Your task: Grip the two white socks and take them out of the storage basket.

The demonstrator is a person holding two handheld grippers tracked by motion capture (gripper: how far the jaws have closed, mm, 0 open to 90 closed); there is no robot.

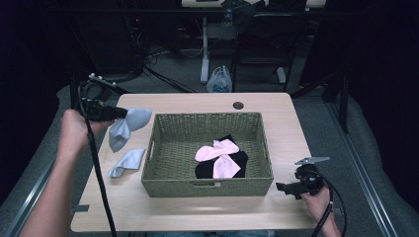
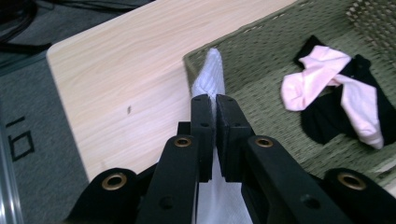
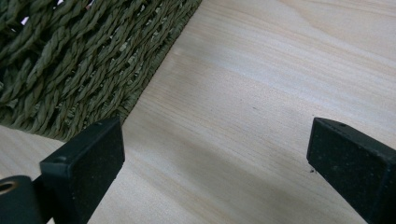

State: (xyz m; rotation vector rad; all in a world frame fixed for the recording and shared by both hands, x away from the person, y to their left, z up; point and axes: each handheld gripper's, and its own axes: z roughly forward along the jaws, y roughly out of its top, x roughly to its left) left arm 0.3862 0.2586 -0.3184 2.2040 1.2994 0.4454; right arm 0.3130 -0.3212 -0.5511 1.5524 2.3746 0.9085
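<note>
A woven green basket [image 1: 207, 185] sits mid-table with two pink socks [image 1: 217, 154] lying on black socks [image 1: 240, 160] inside. My left gripper [image 1: 122, 113] is raised left of the basket, shut on a pale blue sock [image 1: 126, 127] that hangs from its jaws. In the left gripper view that pale blue sock [image 2: 209, 77] sticks up between the closed jaws of the left gripper [image 2: 214, 100], just over the basket [image 2: 261, 60] rim. A second pale blue sock [image 1: 126, 163] lies on the table left of the basket. My right gripper [image 1: 281, 187] rests open near the basket's front right corner, holding nothing.
The wooden table [image 1: 291, 148] has a round cable hole [image 1: 238, 105] at the back. The right gripper view shows the right gripper [image 3: 215, 154] over bare wood with the basket wall [image 3: 79, 60] close at left. Dark floor, chair legs and a white bag [image 1: 219, 80] lie beyond.
</note>
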